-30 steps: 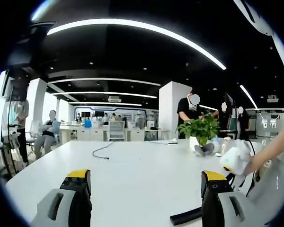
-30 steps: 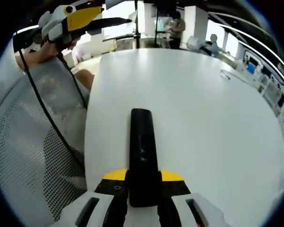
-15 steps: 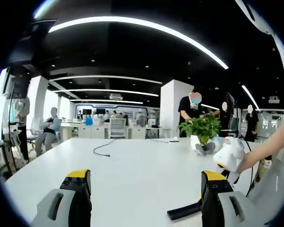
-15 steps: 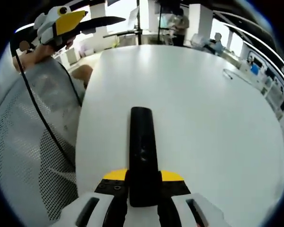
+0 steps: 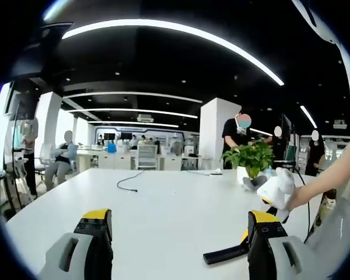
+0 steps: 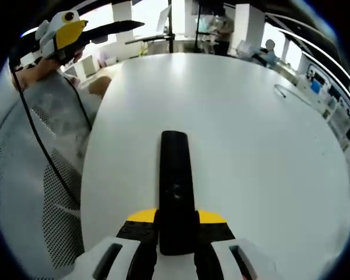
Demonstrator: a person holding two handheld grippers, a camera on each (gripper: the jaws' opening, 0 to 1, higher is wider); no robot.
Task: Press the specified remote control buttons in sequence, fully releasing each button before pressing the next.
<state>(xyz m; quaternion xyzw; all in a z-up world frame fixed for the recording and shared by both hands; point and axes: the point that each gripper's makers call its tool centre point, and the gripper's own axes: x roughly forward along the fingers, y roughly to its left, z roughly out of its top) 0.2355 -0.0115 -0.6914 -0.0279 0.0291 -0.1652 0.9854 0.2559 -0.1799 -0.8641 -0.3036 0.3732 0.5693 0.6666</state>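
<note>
Remote control [image 6: 175,186] is carried higher in the left gripper view than a second ago, above the white tabletop [image 6: 251,134]. Right claw [image 6: 176,224] is clamped on its near end. Left claw [image 5: 178,230] is held wide open, nothing gripped.

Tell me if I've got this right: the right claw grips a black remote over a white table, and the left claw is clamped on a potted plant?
Not quite. In the left gripper view the left claw is open and holds nothing; the plant stands far off on the table. The right claw does grip the remote.
</note>
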